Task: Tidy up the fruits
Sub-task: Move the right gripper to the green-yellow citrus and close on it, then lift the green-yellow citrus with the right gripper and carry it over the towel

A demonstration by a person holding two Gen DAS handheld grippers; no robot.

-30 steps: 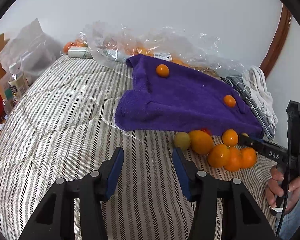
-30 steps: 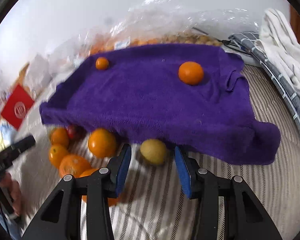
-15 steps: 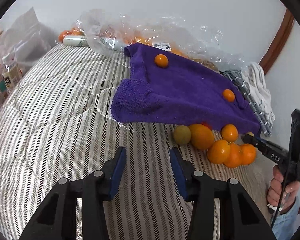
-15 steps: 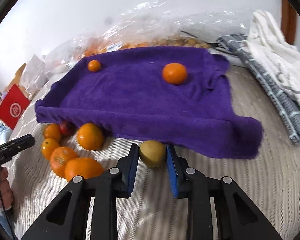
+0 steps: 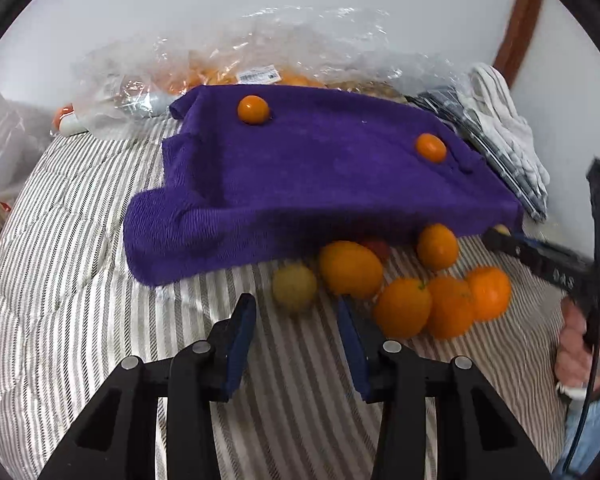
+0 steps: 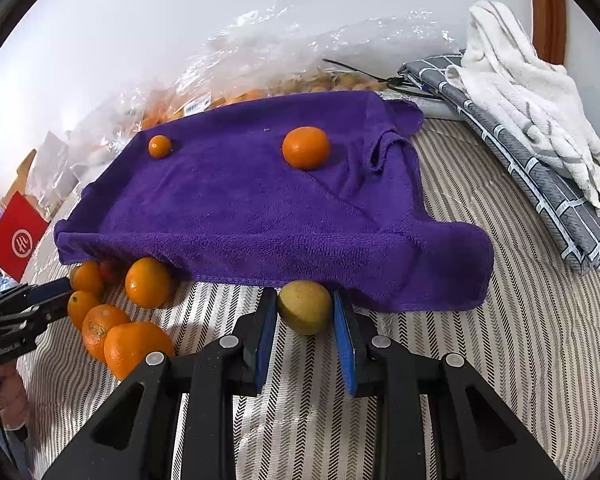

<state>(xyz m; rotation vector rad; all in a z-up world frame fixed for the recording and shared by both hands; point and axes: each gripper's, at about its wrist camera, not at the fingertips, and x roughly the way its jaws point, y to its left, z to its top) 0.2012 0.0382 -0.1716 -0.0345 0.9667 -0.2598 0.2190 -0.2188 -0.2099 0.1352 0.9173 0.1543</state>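
left wrist: left gripper gapes empty near a yellow-green fruit on the bed; nudging could scatter it.
right wrist: right gripper clamps another yellowish fruit at the towel edge; snagging likely.

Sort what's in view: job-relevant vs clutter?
Job:
- yellow-green fruit between right gripper pads
- loose oranges
- two oranges on purple towel
- left gripper, open

Clutter:
- plastic bags
- white towel
- grey checked cloth
- red packet
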